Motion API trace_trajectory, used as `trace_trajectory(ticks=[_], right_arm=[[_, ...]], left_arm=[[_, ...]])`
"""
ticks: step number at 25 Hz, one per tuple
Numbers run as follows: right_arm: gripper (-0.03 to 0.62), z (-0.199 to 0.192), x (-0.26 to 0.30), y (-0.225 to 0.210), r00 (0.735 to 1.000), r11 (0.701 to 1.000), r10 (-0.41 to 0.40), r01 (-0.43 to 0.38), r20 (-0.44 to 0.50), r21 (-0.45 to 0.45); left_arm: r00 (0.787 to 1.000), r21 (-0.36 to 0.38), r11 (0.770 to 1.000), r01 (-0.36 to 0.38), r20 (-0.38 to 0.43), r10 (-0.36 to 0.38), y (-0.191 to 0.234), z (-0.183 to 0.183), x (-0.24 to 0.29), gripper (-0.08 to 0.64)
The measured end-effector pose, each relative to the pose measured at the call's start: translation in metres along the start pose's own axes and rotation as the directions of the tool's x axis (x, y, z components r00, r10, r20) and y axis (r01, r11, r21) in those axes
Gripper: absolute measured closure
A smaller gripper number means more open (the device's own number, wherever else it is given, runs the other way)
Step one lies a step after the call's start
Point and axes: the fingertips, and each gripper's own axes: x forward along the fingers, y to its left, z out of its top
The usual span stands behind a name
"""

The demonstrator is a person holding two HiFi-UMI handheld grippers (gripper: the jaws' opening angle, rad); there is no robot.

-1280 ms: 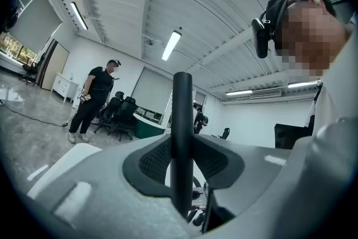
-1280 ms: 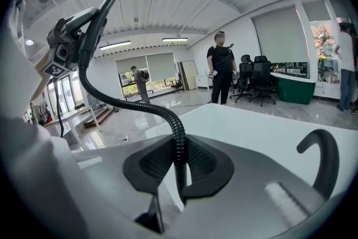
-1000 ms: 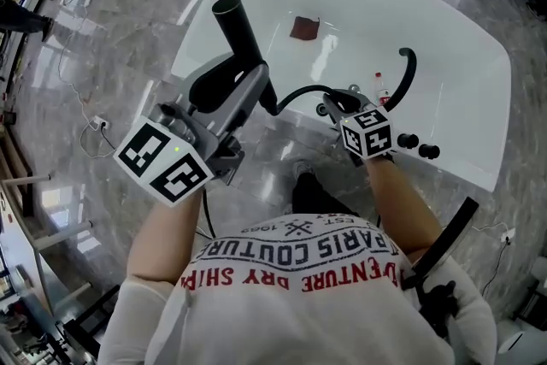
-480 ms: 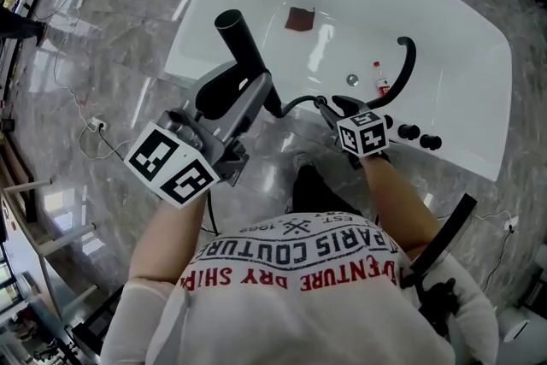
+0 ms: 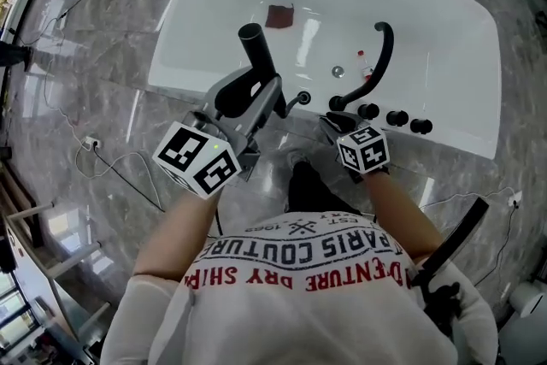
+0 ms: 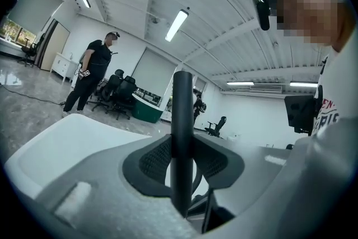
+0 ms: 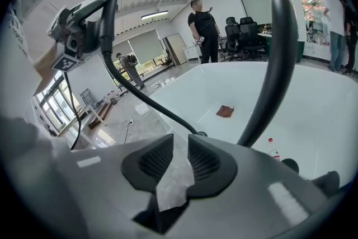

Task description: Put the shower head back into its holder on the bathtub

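Note:
My left gripper is shut on the black shower head. It stands upright over the near rim of the white bathtub. In the left gripper view its handle is clamped between the pads. Its black hose runs a short way to a fitting on the rim. My right gripper hovers at the rim just right of that fitting, near the black spout. Its jaws are closing with nothing between them; the hose passes ahead of them.
Three black knobs sit on the rim right of the spout. Inside the tub lie a red-brown cloth, a small bottle and the drain. Cables run over the marble floor at the left. People stand far off.
The left gripper has come down toward the tub rim with the shower head, and the hose loop has shortened. The right gripper has shifted along the rim and now stands apart from the hose.

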Motion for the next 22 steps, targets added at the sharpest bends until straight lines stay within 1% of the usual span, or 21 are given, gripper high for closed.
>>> trace_trajectory(ticks=[2,4,7,10,15,18,22], right_arm=[[0.541,-0.004,-0.009,0.001,1.000,1.000,-0.002,0.002,0.005,-0.003],[0.588,-0.009,-0.014,0.001,1.000,1.000,-0.001,0.001,-0.001,0.000],[0.588,-0.018,-0.018,-0.002,1.000,1.000,0.014,-0.013,-0.015,0.029],[0.588,-0.026,-0.026,-0.007,1.000,0.999,0.012,-0.010,-0.028,0.045],[0.588,-0.030,-0.032,-0.014,0.999,0.998,-0.002,0.004,-0.033,0.061],[0.588,-0.036,-0.038,-0.018,0.999,0.998,-0.010,0.013,-0.041,0.064],[0.588,-0.050,-0.041,-0.031,0.998,0.997,-0.021,0.026,-0.053,0.078]], left_arm=[[1.000,0.005,1.000,0.005,-0.009,-0.005,0.002,-0.008,0.011,0.439],[1.000,0.005,1.000,0.011,-0.014,-0.011,0.007,-0.017,0.022,0.439],[0.999,0.015,1.000,0.017,-0.033,-0.017,0.012,-0.029,0.037,0.439],[0.999,0.046,0.999,0.024,-0.046,-0.022,0.010,-0.039,0.050,0.439],[0.999,0.110,0.993,0.046,-0.022,-0.043,0.010,-0.052,0.066,0.439],[0.999,0.117,0.992,0.040,-0.007,-0.039,0.016,-0.068,0.071,0.439],[1.000,0.101,0.995,0.016,-0.011,-0.015,0.029,-0.100,0.083,0.439]])
